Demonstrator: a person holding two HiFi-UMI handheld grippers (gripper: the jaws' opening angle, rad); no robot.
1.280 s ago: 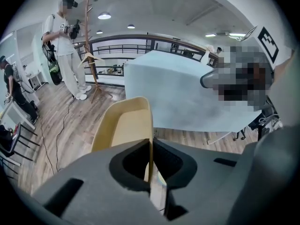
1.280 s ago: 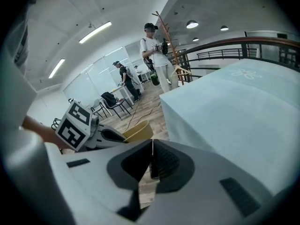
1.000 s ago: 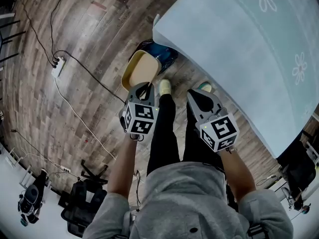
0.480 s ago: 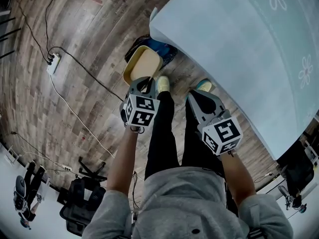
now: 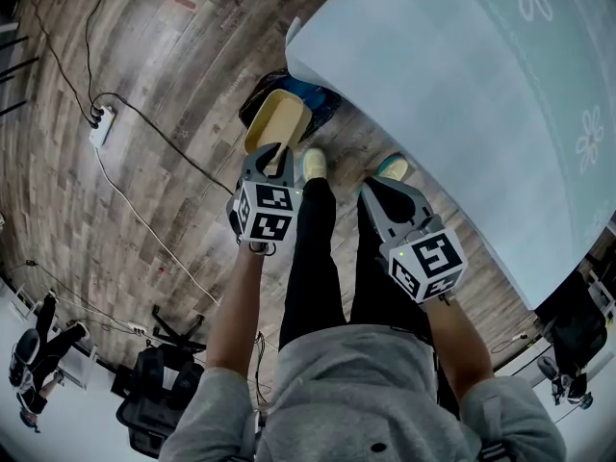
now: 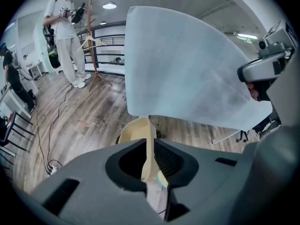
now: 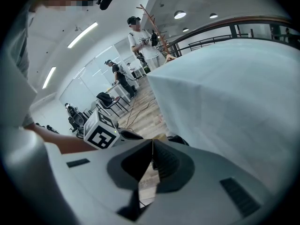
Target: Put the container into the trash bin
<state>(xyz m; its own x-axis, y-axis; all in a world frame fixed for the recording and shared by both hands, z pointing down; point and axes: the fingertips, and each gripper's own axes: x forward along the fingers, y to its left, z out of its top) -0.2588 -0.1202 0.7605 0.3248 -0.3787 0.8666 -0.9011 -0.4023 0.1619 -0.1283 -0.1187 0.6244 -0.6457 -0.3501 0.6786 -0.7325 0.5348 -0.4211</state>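
The beige plastic container (image 5: 277, 121) hangs tilted over the dark trash bin with a blue liner (image 5: 313, 96), which stands on the floor by the table's corner. My left gripper (image 5: 274, 154) has the container's thin rim (image 6: 148, 149) between its pads. Its jaws are opening, with the rim still touching them. The container's bowl (image 6: 135, 131) hides most of the bin in the left gripper view. My right gripper (image 5: 373, 185) hovers beside my right leg with its jaws shut (image 7: 152, 143) on nothing. The left gripper's marker cube (image 7: 101, 135) shows in the right gripper view.
A table with a pale blue cloth (image 5: 433, 85) overhangs the bin at the right. My shoes (image 5: 315, 165) stand just before the bin. A power strip (image 5: 99, 123) and cables lie on the wood floor at the left. Office chairs (image 5: 159, 393) stand behind me, and other people (image 6: 63, 32) stand farther off.
My left gripper has sunk and moved the container farther over the bin's mouth. The right gripper has stayed in place.
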